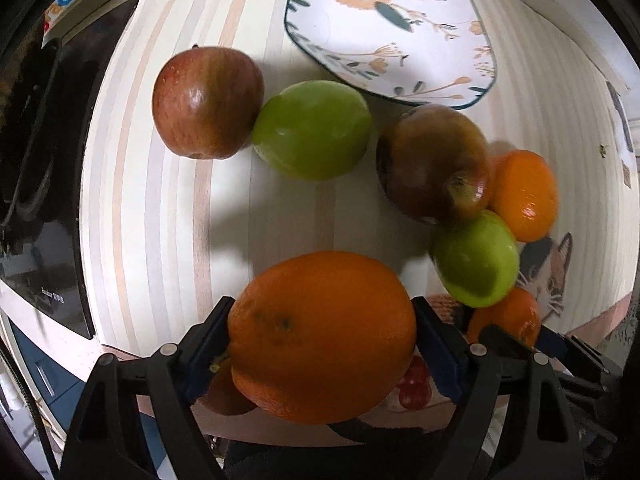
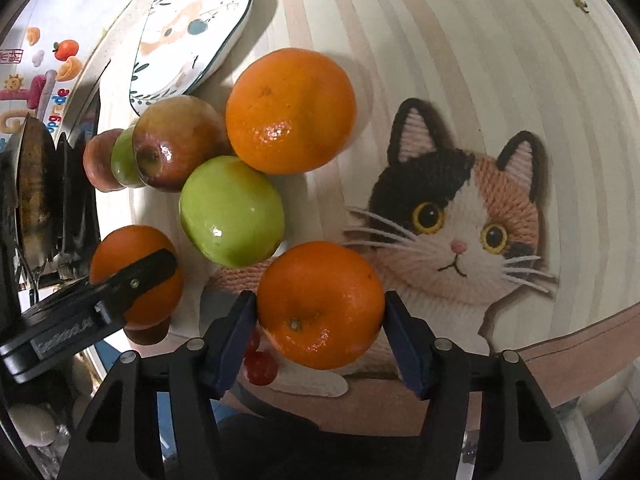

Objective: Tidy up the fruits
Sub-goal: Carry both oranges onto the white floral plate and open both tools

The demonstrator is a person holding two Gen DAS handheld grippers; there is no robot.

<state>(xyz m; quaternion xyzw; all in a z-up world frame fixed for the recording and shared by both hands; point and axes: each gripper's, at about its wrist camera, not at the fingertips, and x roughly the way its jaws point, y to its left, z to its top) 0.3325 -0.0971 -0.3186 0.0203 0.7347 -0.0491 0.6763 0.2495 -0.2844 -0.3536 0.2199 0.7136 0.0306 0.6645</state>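
Note:
My left gripper [image 1: 322, 336] is shut on a large orange [image 1: 320, 336], held above the striped mat. Ahead lie a red apple [image 1: 208, 102] touching a green apple [image 1: 312, 130], then a dark red apple [image 1: 434, 164], a second green apple [image 1: 476, 258] and an orange [image 1: 524, 194] in a cluster. My right gripper [image 2: 320, 312] is shut on another orange [image 2: 320, 304]. In the right wrist view the left gripper [image 2: 132, 284] with its orange [image 2: 136, 276] is at the left, beside a green apple [image 2: 232, 212], a red apple [image 2: 176, 148] and a loose orange [image 2: 290, 110].
A floral white plate [image 1: 392, 28] lies at the far side, also in the right wrist view [image 2: 192, 32]. A cat picture [image 2: 460, 216] is on the mat. Small red grapes [image 2: 260, 366] lie near the mat's front edge. A dark appliance [image 1: 44, 160] stands at the left.

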